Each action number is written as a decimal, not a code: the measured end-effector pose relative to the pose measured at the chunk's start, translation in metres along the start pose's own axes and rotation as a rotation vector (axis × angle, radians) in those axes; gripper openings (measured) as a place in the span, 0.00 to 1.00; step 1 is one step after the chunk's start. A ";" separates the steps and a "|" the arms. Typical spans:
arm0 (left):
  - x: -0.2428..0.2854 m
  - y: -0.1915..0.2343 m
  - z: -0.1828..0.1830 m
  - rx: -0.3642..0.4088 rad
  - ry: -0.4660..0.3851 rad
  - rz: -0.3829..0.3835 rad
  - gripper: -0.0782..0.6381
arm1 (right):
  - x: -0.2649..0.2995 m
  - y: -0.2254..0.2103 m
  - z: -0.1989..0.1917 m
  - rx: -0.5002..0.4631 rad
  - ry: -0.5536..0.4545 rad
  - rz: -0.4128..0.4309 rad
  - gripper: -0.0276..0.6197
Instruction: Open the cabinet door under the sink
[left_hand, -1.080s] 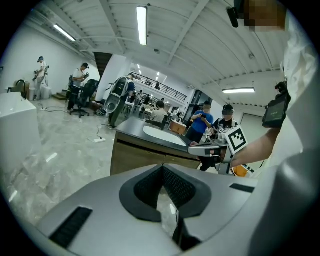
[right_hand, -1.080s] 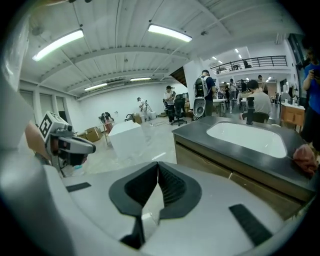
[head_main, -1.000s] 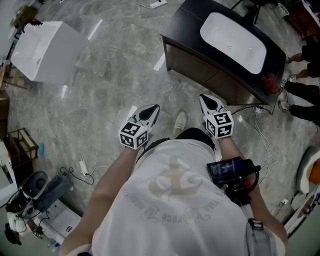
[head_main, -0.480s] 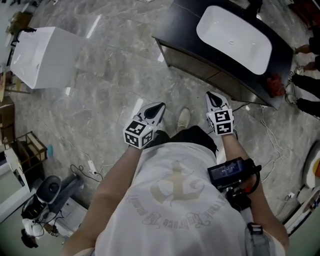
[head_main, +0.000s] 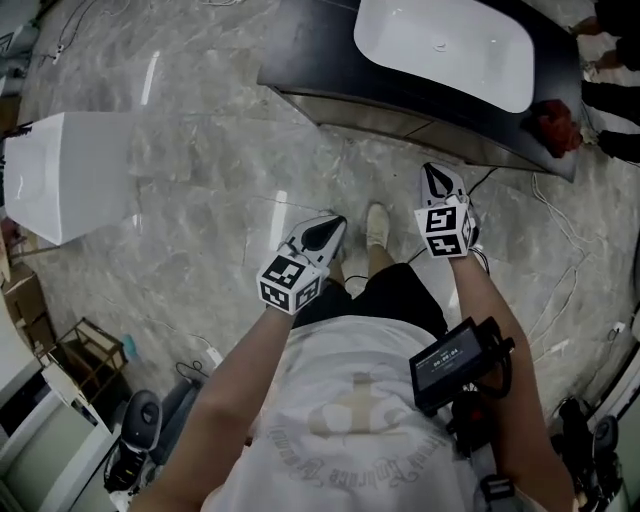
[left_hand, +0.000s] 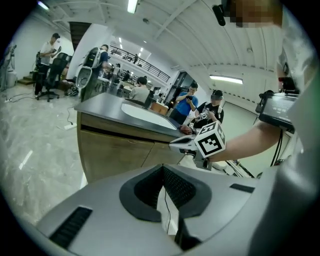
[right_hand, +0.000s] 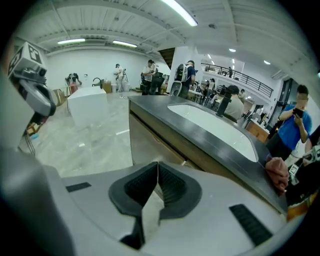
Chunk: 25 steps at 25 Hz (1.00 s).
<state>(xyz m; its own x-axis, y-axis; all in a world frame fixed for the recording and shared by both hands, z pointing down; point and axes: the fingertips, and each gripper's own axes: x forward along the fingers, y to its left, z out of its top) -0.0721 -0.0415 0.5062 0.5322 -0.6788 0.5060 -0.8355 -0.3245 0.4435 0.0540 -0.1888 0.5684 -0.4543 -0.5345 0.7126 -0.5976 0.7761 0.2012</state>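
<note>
Door: brown wooden cabinet door (right_hand: 150, 142), far beyond both tips, front running left-right.
Nearer: right gripper (head_main: 437, 182); left gripper (head_main: 327, 232) farther off.
Jaws: both pairs pressed together, empty.

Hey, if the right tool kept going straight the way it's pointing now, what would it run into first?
Probably the wooden cabinet front under the sink, ahead of the shut right tool; depth is unclear, so it might reach the floor first.

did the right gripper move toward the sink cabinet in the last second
Yes, a little: in the head view the right gripper now lies slightly closer to the front edge of the sink cabinet than before.
</note>
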 end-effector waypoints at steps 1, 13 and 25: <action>0.006 0.002 -0.005 -0.003 0.008 -0.012 0.12 | 0.005 -0.003 -0.005 -0.015 0.018 -0.013 0.07; 0.048 0.046 -0.048 -0.070 -0.003 -0.072 0.12 | 0.056 -0.006 -0.040 -0.119 0.087 -0.083 0.07; 0.079 0.065 -0.087 -0.039 0.006 -0.086 0.12 | 0.117 -0.043 -0.015 -0.368 0.044 -0.303 0.07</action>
<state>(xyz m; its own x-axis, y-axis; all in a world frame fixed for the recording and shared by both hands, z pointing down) -0.0729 -0.0587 0.6397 0.6027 -0.6458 0.4688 -0.7807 -0.3554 0.5141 0.0359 -0.2795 0.6531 -0.2625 -0.7464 0.6115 -0.4219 0.6587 0.6230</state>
